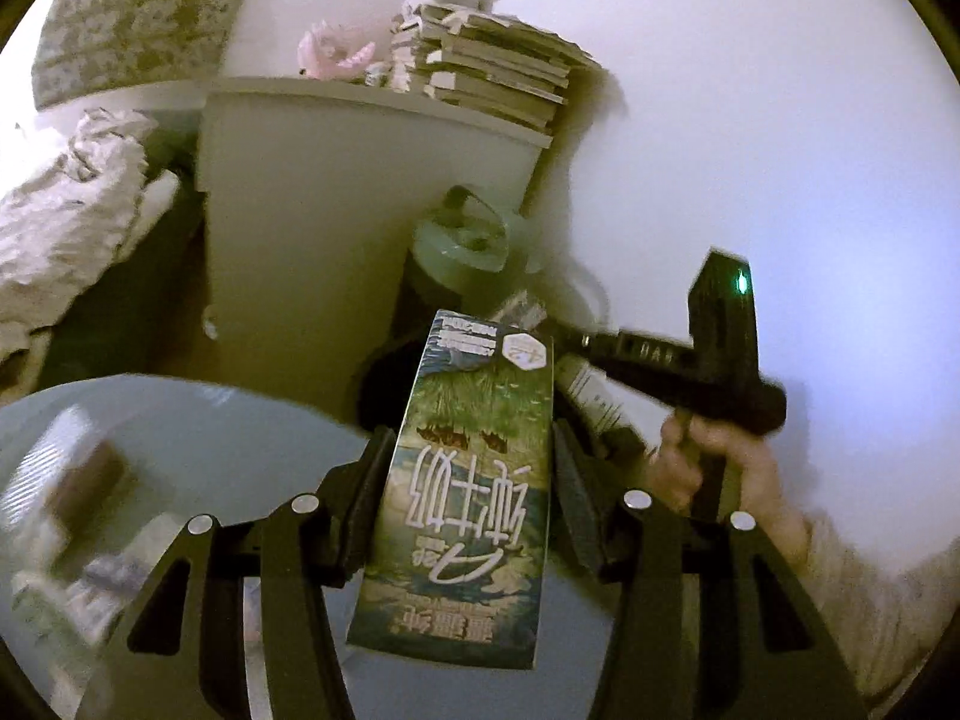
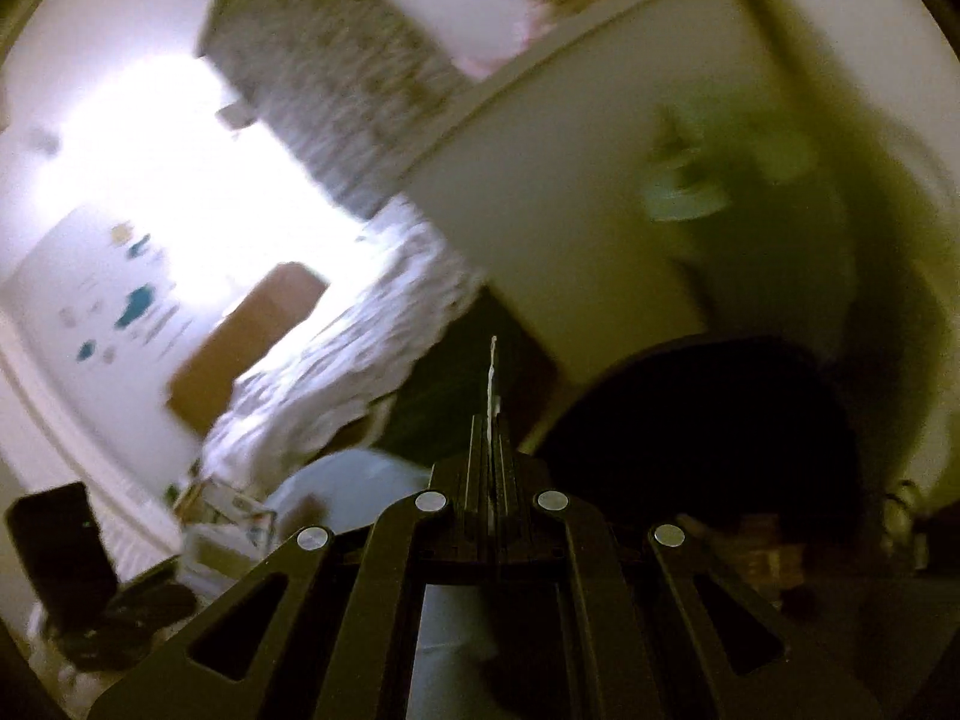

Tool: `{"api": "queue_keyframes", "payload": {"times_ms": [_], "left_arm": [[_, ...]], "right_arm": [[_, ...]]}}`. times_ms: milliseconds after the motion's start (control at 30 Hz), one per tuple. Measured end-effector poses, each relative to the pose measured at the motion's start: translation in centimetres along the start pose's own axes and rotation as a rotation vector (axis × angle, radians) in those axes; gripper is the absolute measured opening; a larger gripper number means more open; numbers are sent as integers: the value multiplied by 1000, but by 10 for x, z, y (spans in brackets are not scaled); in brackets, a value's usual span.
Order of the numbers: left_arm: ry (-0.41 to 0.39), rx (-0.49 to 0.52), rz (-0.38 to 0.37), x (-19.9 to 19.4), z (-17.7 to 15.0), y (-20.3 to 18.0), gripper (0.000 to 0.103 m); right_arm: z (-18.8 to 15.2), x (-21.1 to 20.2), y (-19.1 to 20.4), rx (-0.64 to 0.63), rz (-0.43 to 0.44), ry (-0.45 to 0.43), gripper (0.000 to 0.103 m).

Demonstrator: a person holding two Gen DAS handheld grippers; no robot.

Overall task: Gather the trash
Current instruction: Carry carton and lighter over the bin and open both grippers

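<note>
Milk carton [image 1: 468,480]: held between the fingers of the left gripper [image 1: 465,468], upside down, its long side pointing away toward the black bin [image 1: 384,384].
Black bin: seen just behind the carton, dark and partly hidden.
Right gripper [image 2: 493,420]: pressed together on a thin white scrap [image 2: 492,372]; it is also seen right of the carton.
Nearer hand: judged the left.

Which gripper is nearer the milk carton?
Left. The left gripper is clamped on the milk carton; the right gripper sits just beyond the carton's far end.
</note>
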State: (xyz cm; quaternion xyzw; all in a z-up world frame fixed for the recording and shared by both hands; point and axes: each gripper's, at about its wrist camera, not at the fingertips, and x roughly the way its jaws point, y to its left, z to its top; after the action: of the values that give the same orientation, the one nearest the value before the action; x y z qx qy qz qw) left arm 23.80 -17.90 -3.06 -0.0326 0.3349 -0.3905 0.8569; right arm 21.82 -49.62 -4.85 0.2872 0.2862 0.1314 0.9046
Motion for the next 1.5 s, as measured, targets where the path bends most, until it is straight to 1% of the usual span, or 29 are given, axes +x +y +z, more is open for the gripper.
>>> {"api": "queue_keyframes", "payload": {"times_ms": [33,133,200,267,333,467,600,800,967,1033,1067,1100,1133,1167,1200,1233,1267,1300,1367,1500], "left_arm": [[3,-15,-12,13,6,-1,52],[17,-56,-41,47,19,-3,52],[35,-73,-54,68,25,-4,52],[50,-76,-61,83,27,-6,52],[73,-77,-63,101,29,-8,52],[104,-85,-66,124,28,-9,52],[122,-90,-67,135,27,-12,52],[141,-101,-60,149,26,-12,52],[141,-108,-29,155,29,-12,55],[146,-108,-11,156,29,-12,59],[147,-108,-2,156,29,-12,70],[144,-106,8,155,29,-12,78],[136,-102,14,153,29,-13,80],[134,-99,13,152,29,-13,80],[133,-97,13,151,29,-13,80],[134,-94,16,148,29,-14,80],[132,-92,17,146,30,-14,80],[129,-91,17,143,29,-15,80],[109,-91,29,134,28,-16,81],[73,-101,65,105,22,-16,80]], "right_arm": [[2,0,-12,20,-40,-13,3],[8,3,-36,69,-110,-29,3],[11,5,-50,90,-152,-34,3],[14,12,-64,112,-172,-25,3],[13,15,-74,133,-185,-12,3],[15,20,-85,167,-196,3,3],[13,20,-92,193,-197,13,3],[11,19,-87,205,-193,30,3],[9,21,-87,214,-196,49,3],[8,21,-87,225,-196,55,3],[8,21,-88,235,-194,56,3],[7,21,-89,244,-195,59,3],[7,22,-90,247,-196,62,3],[7,22,-90,252,-195,65,6],[6,23,-90,258,-194,66,16],[6,23,-90,261,-194,64,24],[5,22,-89,266,-196,58,40],[4,21,-88,274,-200,44,54],[3,18,-88,284,-199,25,63],[1,21,-85,276,-190,32,63]]}}
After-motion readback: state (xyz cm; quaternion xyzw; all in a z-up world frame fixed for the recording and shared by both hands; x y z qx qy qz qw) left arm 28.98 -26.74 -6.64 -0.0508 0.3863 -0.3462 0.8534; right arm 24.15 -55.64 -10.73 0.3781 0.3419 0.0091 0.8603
